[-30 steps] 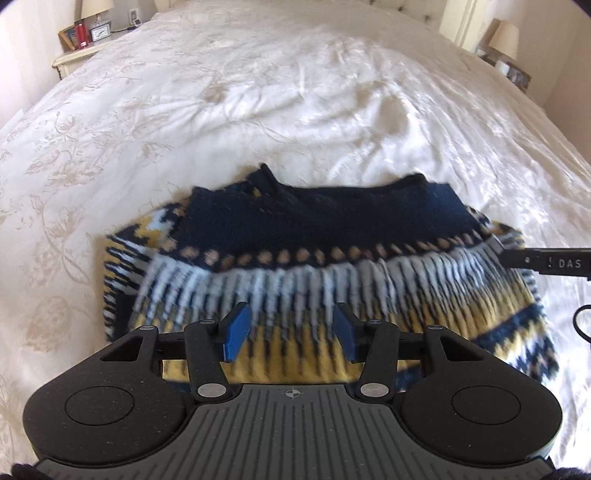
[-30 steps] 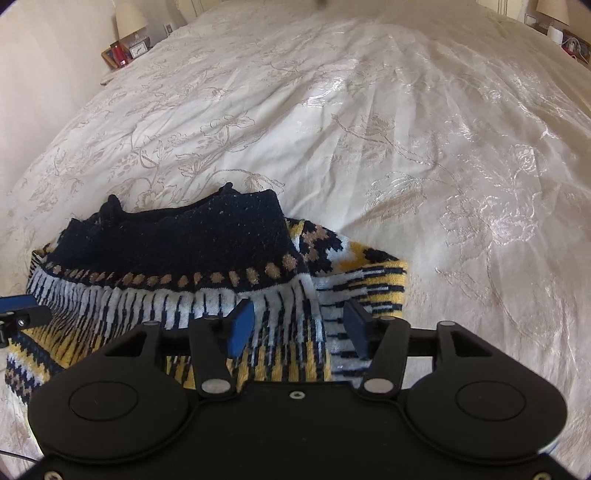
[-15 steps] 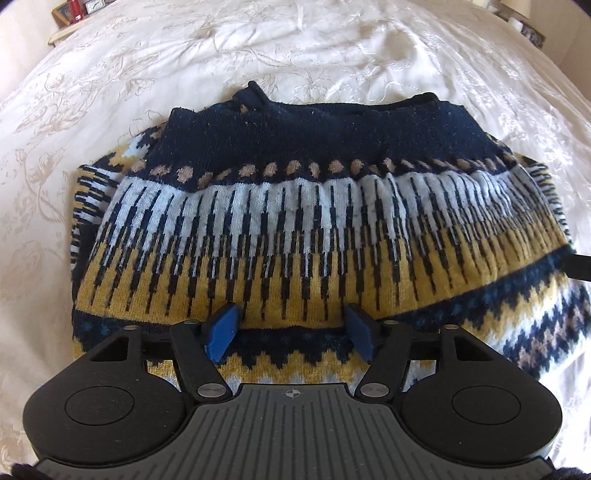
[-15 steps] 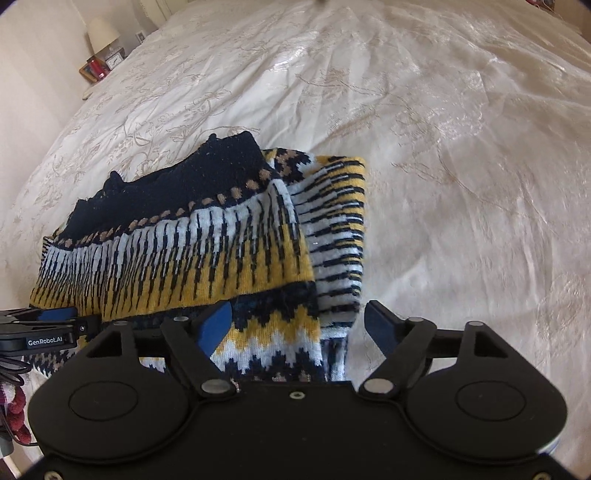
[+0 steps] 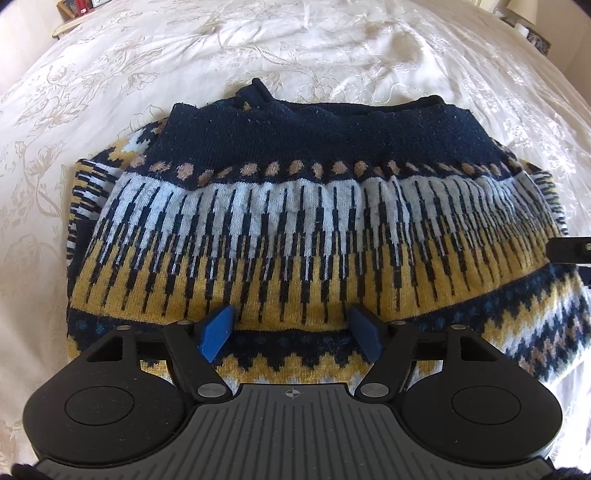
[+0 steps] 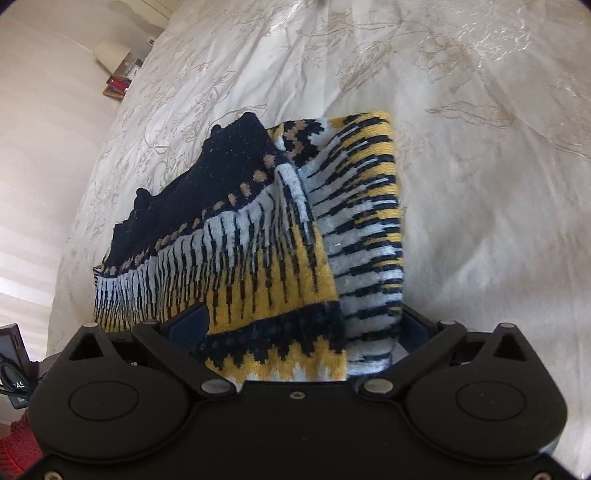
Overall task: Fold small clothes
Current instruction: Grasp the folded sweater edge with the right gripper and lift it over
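A knitted sweater in navy, white and yellow lies folded on the white bedspread. My left gripper is open, its blue pads just above the sweater's near hem. My right gripper is open wide, with the sweater's right corner lying between its fingers; the folded sleeve edge runs along the right side. The right gripper's finger shows at the right edge of the left wrist view.
The embroidered bedspread spreads all around the sweater. A bedside table with a lamp and red items stands at the far left. Another lamp is at the far right. Something red lies at the lower left.
Both grippers have moved down and in toward the sweater's near edge. The right gripper has opened wider and slid around the sweater's right corner.
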Demonstrator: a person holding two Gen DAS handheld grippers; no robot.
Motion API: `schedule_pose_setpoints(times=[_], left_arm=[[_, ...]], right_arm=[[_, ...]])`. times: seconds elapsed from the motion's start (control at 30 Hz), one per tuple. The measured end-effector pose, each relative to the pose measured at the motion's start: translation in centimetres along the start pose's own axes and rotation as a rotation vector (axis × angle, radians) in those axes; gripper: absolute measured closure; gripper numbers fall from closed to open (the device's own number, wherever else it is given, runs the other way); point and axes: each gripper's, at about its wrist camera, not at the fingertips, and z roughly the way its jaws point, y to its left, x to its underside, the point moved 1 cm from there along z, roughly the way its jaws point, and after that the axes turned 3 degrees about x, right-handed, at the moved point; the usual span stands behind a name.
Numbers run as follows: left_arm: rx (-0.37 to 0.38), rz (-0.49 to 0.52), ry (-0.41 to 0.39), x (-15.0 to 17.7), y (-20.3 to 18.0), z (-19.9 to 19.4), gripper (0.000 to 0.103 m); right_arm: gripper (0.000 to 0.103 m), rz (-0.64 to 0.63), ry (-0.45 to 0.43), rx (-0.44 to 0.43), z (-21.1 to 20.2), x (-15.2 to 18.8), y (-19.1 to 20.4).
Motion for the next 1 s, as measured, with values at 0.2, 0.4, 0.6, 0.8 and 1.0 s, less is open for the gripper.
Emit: schedule_pose_setpoints(times=[0.2, 0.4, 0.6, 0.8, 1.0], left_arm=[[-0.007, -0.023, -0.001, -0.2, -0.2, 0.3, 0.026], [-0.021, -0.01, -0.014, -0.1, -0.7, 0.7, 0.015], [0.009, -0.04, 0.036, -1.1, -0.2, 0.5, 0.014], [0.013, -0.049, -0.025, -3.4, -0.7, -1.0, 0.025], [-0.035, -0.04, 0.016, -5.9, -1.6, 2.0, 0.024]], right_arm=[[0.0, -0.008, 0.003, 0.014, 1.2, -0.6, 0.3], [0.0, -0.015, -0.01, 0.019, 1.4, -0.6, 0.4], [0.0, -0.068, -0.005, 0.03, 1.6, -0.5, 0.9], [0.0, -0.025, -0.024, -0.031, 1.1, -0.4, -0.3], [0.0, 0.004, -0.025, -0.072, 0.8, -0.5, -1.1]])
